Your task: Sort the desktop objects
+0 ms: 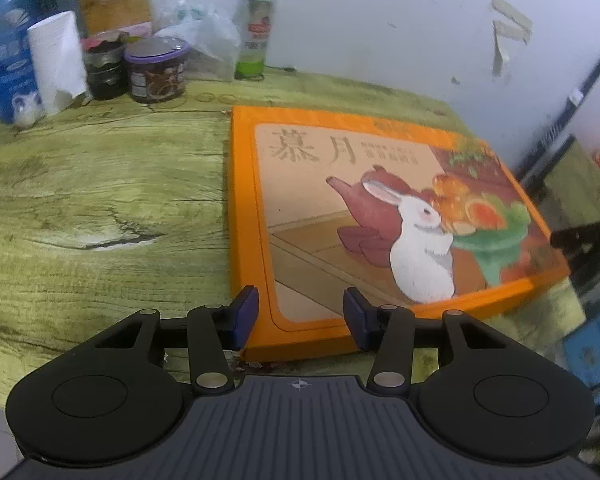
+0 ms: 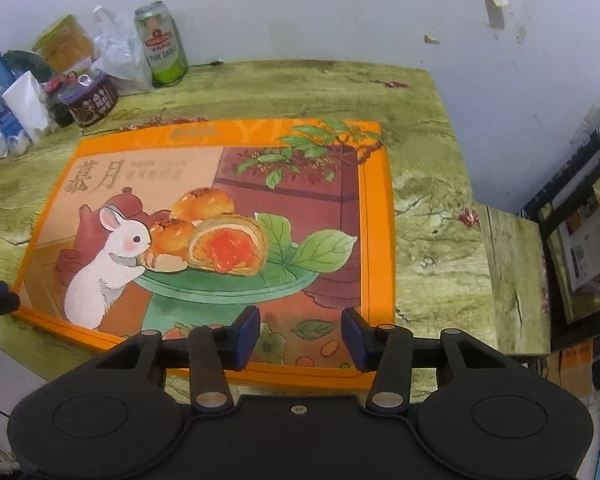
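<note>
**Orange box flat on the green wood-grain table**

You hold the left gripper and the right gripper with jaws spread, pinching nothing, each at the near edge of the orange mooncake box. The box lies flat on the table, whose cover shows green wood grain. Along the white, scuffed wall behind, you see a green can, a purple-lidded jar, a paper roll and a blue bottle.
</note>
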`<state>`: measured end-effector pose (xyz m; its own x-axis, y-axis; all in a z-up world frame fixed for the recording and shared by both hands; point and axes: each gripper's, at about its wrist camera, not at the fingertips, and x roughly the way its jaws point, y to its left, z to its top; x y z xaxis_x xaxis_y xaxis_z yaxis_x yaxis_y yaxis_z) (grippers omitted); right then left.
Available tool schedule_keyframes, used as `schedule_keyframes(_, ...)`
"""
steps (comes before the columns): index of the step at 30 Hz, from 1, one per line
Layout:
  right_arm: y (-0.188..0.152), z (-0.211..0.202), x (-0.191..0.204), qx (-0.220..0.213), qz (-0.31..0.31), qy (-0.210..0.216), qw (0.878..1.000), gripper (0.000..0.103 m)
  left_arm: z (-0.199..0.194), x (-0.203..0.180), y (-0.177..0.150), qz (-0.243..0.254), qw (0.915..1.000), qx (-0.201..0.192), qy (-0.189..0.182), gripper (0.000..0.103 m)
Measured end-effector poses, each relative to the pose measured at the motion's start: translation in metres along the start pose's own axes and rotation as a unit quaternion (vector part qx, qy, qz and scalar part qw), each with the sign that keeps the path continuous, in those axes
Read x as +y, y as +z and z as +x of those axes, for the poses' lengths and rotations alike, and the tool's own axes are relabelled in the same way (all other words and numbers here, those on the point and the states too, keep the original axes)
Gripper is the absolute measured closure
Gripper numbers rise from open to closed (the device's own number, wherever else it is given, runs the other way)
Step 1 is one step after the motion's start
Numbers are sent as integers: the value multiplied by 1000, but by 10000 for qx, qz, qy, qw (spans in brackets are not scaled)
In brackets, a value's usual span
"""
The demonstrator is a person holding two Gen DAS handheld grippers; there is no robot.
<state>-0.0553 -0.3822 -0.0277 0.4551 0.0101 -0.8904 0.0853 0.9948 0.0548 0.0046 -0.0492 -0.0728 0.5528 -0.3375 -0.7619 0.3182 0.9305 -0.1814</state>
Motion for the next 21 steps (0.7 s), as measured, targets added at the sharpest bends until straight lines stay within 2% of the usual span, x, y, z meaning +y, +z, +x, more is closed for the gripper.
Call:
schedule_keyframes(8,-9,11,-1,218,69,-111,9997,64,6,-2,-4,241,9997,62,-26,57)
schedule_keyframes(21,-14,21,0,377,-32,-199,9991,64,9,-3,-6,393,9992,61,-8,57)
